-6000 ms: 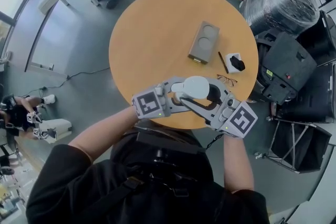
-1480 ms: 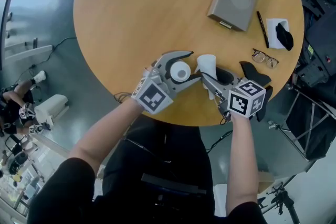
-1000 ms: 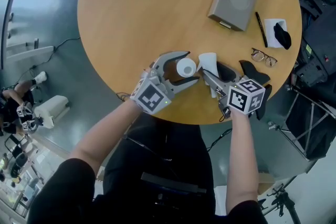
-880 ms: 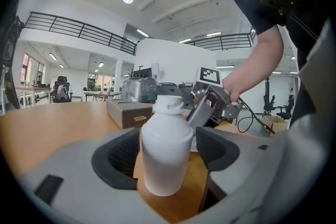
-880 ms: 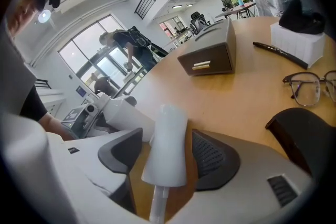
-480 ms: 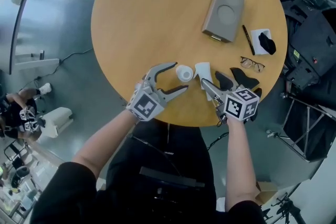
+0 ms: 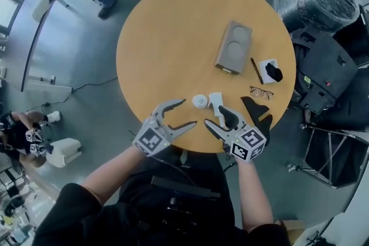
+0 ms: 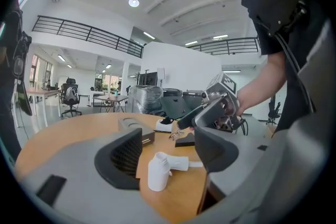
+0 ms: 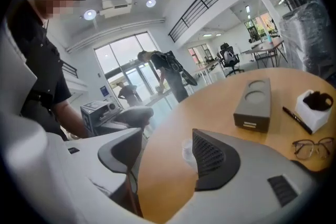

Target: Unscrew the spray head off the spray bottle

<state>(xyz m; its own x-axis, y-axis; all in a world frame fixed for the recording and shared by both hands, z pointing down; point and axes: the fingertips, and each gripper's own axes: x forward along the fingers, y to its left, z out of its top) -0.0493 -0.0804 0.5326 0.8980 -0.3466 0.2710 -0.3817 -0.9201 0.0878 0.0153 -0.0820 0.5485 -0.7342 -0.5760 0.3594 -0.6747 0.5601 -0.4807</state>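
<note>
The left gripper [image 7: 189, 112] is held over the near edge of the round wooden table [image 7: 167, 37], with its jaws spread wide and nothing gripped between them. In the left gripper view the white bottle [image 8: 157, 171] is seen standing upright on the table just beyond the open jaws, in line with the gap and untouched by either pad. The spray head [image 8: 181, 163] is off the bottle and is laid on its side just to the right of it; whether the two are touching cannot be told. The right gripper [image 7: 214, 115] is held to the right of the left one, also at the near edge, with its jaws likewise set wide apart and empty. Only bare tabletop is seen between them in the right gripper view, where the bottle is partly hidden behind the right-hand pad. Both grippers are near the bottle and spray head but apart from them. Farther across the table a grey box [image 7: 233, 47] is laid, with a pen [image 7: 256, 70], a pair of glasses [image 7: 262, 91] and a small white box [image 7: 264, 64] to its right.
</note>
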